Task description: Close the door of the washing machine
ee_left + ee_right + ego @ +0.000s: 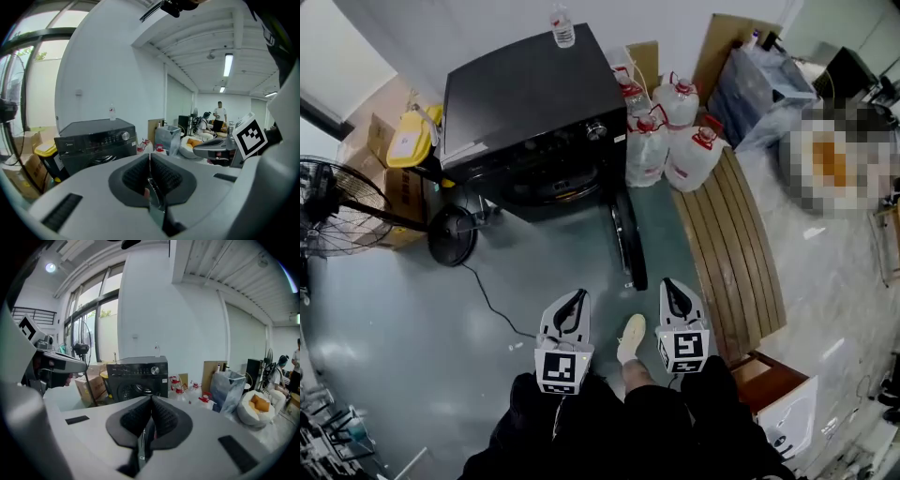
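A black front-loading washing machine [534, 103] stands at the far side of the floor. Its round door [628, 239] hangs open, swung out toward me on the right and seen edge-on. The drum opening shows dark in the front. My left gripper [577, 298] and my right gripper [668, 284] are held low near my body, both pointing at the machine and well short of the door. Both are shut with nothing between the pads. The left gripper view shows the machine [96, 140] ahead to the left; the right gripper view shows it [138, 376] straight ahead.
A clear bottle [563, 26] stands on the machine. Several water jugs [675, 131] crowd its right side, with a slatted wooden bench [731, 253] beyond the door. A standing fan [337, 206], its base [453, 234], a yellow container [411, 136] and a floor cable are left.
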The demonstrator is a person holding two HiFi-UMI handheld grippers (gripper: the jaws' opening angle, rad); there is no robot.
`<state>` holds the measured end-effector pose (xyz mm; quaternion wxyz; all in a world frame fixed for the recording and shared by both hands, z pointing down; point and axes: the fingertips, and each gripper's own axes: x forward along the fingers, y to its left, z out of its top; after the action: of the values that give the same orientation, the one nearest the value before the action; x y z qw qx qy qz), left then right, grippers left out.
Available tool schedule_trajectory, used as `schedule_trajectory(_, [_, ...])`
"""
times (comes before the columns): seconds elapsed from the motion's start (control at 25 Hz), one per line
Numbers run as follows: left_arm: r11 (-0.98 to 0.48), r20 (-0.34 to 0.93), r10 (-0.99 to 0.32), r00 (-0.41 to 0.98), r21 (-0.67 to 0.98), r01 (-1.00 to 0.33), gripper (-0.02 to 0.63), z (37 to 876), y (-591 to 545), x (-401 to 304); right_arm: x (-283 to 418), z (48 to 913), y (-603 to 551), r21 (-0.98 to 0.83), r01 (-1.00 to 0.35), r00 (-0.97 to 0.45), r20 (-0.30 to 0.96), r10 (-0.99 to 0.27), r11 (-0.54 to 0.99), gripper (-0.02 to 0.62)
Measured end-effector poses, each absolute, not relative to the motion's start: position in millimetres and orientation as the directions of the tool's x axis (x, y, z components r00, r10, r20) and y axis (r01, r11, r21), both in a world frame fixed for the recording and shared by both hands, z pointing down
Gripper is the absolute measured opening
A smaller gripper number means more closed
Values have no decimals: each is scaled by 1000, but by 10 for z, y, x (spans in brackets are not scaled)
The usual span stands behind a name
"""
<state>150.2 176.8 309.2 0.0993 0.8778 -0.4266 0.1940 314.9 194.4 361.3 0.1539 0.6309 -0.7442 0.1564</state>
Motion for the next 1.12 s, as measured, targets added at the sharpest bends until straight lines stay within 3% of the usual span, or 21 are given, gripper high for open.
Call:
schedule_trajectory(0.16, [-561, 411, -746, 523, 34, -827, 29, 3454, 1612, 1480, 3156, 4139, 1807, -72, -981, -192, 490, -851, 179, 17])
schedule_trajectory(0.32, [-542, 502, -715, 487, 43, -840, 29, 3911, 1563, 1397, 3063, 4699, 1719, -86, -971, -233, 544, -806, 222, 17])
schedule_trajectory(0.68, [-499, 567, -686, 456, 91, -862, 29, 4639, 1512, 1405, 2969, 5631, 1685, -107, -956, -273, 663, -697, 273, 17])
schedule_trajectory(0.72, [-496, 571, -684, 454, 93, -863, 29, 4683, 1501, 1408, 2977, 5732, 1674, -119, -956, -276, 678, -681, 269, 29])
schedule_trajectory(0.76, [-492, 575, -682, 452, 96, -865, 29, 4725, 1490, 1409, 2978, 5828, 1665, -134, -954, -284, 690, -666, 268, 103])
schedule_trajectory(0.8, [-488, 579, -680, 450, 100, -867, 29, 4769, 1478, 1408, 2979, 5917, 1658, -148, -952, -291, 700, -652, 267, 138])
schedule_trajectory(1.12, [-472, 608, -661, 440, 119, -873, 29, 5072, 1380, 1358, 2950, 6424, 1580, -148, -947, -296, 749, -593, 285, 196])
